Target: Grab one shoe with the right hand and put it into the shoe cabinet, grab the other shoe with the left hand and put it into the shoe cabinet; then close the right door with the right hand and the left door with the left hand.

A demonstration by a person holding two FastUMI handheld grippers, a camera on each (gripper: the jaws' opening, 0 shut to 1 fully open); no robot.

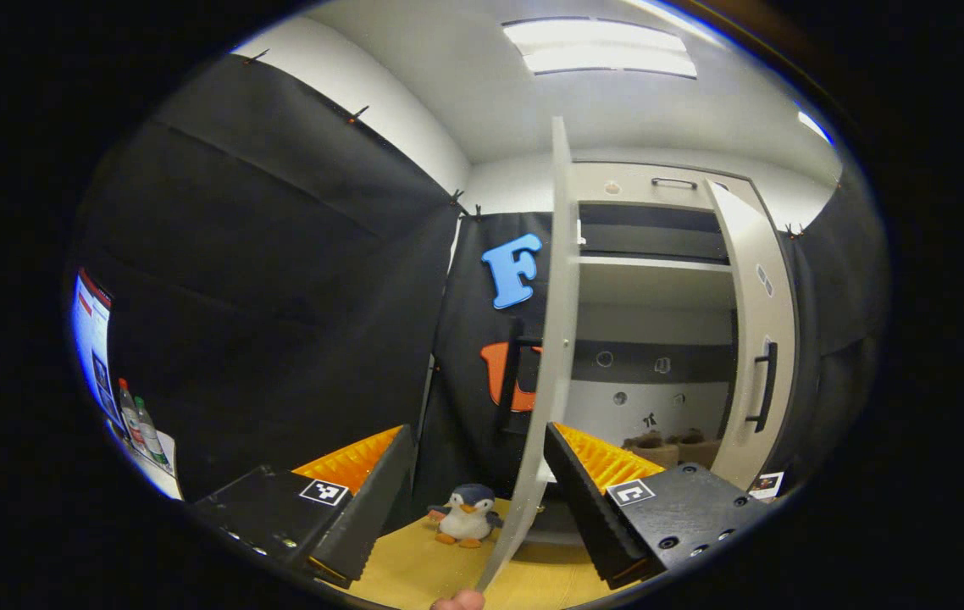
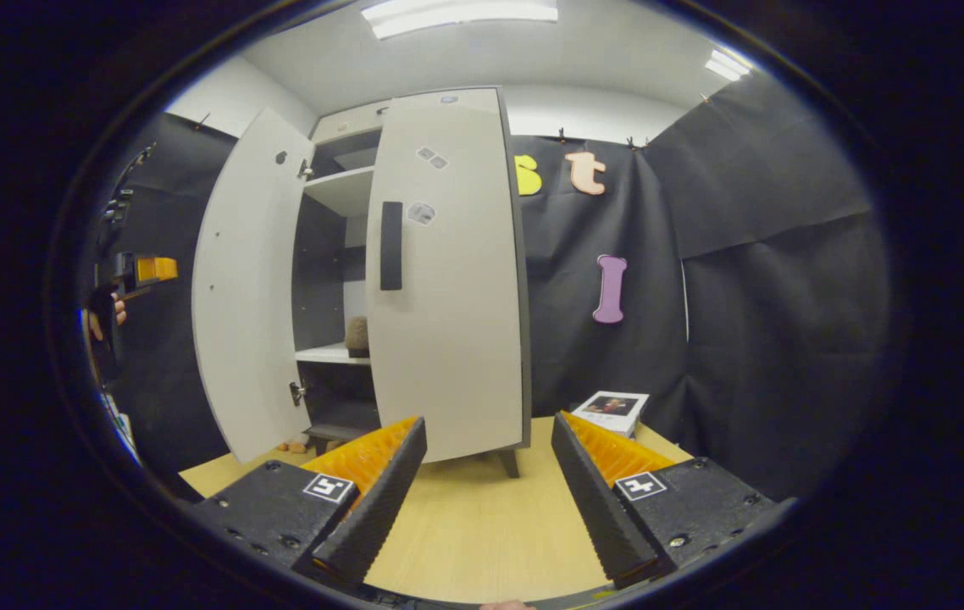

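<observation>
Booth: shoe cabinet [image 2: 414,280] doors ajar, shoes [image 1: 668,447] inside.

Both views are evenly lit from above by ceiling light panels [image 1: 601,48], which blow out to plain white. The pale cabinet doors [image 2: 446,271] catch that light without harsh glare; the cabinet's lower interior sits in shade. Fisheye distortion bows straight edges strongly toward the rim, where blue fringing appears. Focus is fairly sharp throughout, softening slightly at the edges.
</observation>
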